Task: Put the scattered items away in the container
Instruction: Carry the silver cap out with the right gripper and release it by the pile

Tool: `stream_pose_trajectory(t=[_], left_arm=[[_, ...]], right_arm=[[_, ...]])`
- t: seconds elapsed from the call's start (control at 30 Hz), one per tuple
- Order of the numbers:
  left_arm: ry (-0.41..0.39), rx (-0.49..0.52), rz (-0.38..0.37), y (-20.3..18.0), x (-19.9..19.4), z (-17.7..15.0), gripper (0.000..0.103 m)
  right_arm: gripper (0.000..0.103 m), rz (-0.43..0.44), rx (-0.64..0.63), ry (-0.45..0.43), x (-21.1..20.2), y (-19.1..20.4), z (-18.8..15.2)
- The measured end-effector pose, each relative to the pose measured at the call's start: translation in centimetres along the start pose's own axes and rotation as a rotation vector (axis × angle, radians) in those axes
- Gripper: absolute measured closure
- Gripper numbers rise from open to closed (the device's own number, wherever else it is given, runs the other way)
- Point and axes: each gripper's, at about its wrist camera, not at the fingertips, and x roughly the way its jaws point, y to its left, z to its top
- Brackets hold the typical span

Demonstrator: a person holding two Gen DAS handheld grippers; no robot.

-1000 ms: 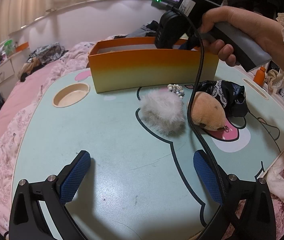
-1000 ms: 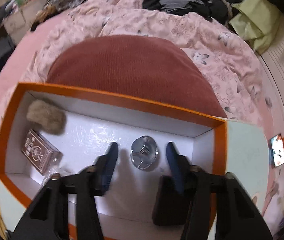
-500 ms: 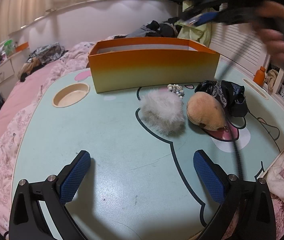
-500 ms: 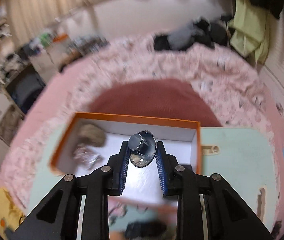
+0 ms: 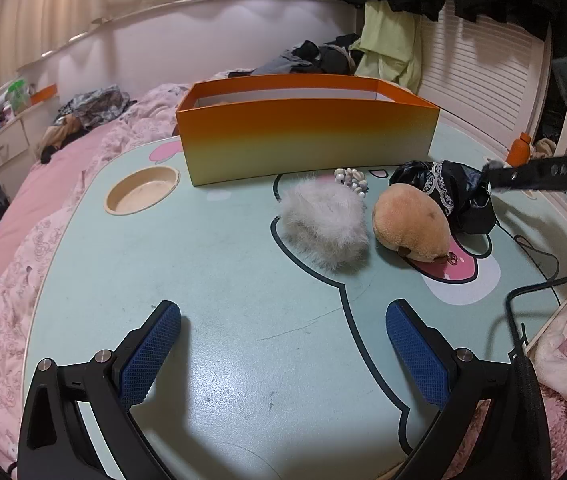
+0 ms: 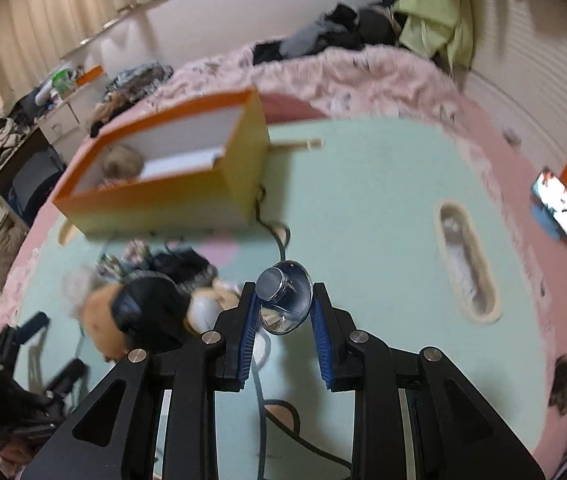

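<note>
Chrome dish [image 6: 283, 304] pinched — clear of box rim [image 6: 155, 120].

The left gripper [image 5: 283, 344] sits low in its frame, jaws spread wide with nothing between the blue pads. The right gripper [image 6: 284, 304], at lower centre of its own view, pinches a shiny metal disc [image 6: 283, 298] between nearly closed pads.

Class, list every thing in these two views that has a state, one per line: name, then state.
Orange box: open-topped, upright on the table, a furry item inside.
Left gripper: jaws open, empty.
Right gripper: jaws shut on shiny metal piece, clear of the box.
Grey fur ball: loose on the table.
Tan plush: loose on the table.
Phone: screen lit.
</note>
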Motion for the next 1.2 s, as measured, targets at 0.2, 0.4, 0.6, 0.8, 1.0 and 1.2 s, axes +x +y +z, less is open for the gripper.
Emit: stream_pose_trajectory(t=[0.2,0.4,0.6,0.8,1.0,1.2], left_arm=[[0.0,0.0,0.0,0.0,0.0,-0.1,0.001],[0.0,0.0,0.0,0.0,0.0,-0.1,0.001],[-0.001,0.0,-0.001,0.0,0.0,-0.1,0.0],[-0.001,0.0,-0.001,0.0,0.0,-0.2,0.0],[0.049,0.029,-0.049,-0.3,-0.1,0.7,0.001],[-0.088,0.062,-0.052,-0.8,-4.7,7.9,0.001]], right_arm=[[0.075,0.026,-0.052,0.015,1.8,2.0,-0.2],[0.042,0.034,-0.036,-0.035,1.0,2.3,-0.9],[0.035,0.004,-0.03,-0.113,-1.5,1.8,-3.4],[0.034,-0.112,-0.162,-0.083,-1.1,4.3,-6.4],[0.0,-0.118,-0.146,-0.064,-0.4,3.8,-6.3],[0.0,-0.121,-0.14,-0.067,-0.3,3.5,-6.2]])
